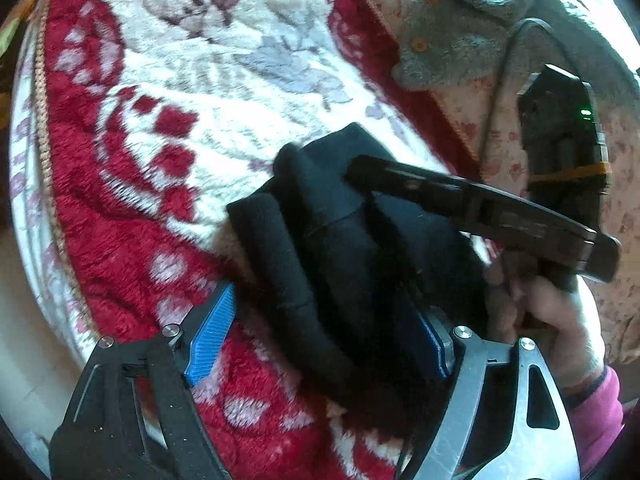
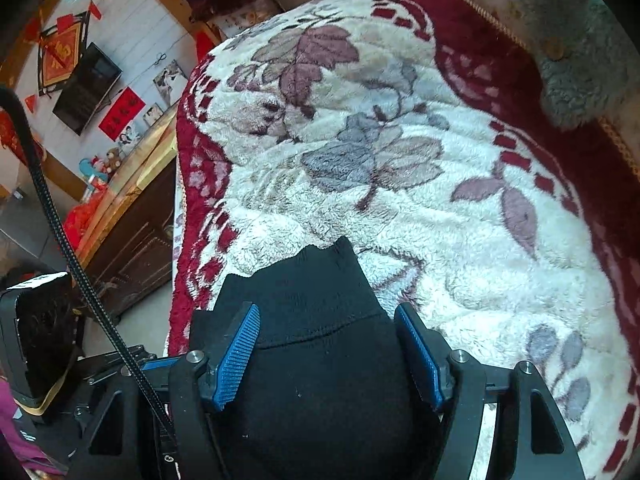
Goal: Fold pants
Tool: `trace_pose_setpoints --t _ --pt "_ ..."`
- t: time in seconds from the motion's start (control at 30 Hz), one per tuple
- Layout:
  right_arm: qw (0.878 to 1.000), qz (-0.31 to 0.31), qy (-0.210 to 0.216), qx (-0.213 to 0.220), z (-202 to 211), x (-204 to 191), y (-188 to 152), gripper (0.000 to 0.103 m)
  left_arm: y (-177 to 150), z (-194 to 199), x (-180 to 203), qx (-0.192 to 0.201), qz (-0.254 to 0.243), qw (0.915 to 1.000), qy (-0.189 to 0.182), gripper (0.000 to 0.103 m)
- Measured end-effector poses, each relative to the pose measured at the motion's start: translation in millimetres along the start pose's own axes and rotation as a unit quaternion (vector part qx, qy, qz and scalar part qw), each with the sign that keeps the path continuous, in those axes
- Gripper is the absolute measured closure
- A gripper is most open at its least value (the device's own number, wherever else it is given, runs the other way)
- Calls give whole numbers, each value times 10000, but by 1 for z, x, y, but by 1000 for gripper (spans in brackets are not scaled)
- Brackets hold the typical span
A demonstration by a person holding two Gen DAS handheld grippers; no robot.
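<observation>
The black knit pants (image 2: 320, 344) lie bunched on the floral blanket (image 2: 400, 160), soft and floppy (light, probably). Left tool (image 1: 320, 336) and right tool (image 2: 328, 352) both stand wide, straddling cloth; grip the ribbed hem.

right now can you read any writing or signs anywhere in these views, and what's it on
Nothing legible.
Red diamond wall hanging: one gold character, too blurred to read.
Red banner under the TV: dark characters, too small to read.
Pants, floral blanket, grey cardigan: no text visible.
</observation>
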State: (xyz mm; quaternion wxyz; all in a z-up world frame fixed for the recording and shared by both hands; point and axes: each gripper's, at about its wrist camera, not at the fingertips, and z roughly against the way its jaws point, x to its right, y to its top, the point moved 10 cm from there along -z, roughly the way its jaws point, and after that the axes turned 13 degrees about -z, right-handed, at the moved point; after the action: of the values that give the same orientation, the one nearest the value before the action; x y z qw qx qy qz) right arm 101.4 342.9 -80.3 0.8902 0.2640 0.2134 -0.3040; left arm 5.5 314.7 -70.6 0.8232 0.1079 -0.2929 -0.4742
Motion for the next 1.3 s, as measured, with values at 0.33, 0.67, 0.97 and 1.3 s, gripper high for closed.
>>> trace_pose_setpoints --t 0.33,0.67,0.97,1.3 --pt "9983 117 180 533 25 -11 4 90 13 14 20 410 -296 9973 -531 87" --pt "9868 7 426 1563 140 -38 -1 90 28 77 89 999 -1065 9827 -1141 87" --pt "9737 -379 316 2223 239 -27 -51 90 5 105 170 970 -1798 9626 -1779 87" --pt "9479 -1052 193 3000 325 10 -136 90 -51 101 260 621 -2750 9325 -2258 87"
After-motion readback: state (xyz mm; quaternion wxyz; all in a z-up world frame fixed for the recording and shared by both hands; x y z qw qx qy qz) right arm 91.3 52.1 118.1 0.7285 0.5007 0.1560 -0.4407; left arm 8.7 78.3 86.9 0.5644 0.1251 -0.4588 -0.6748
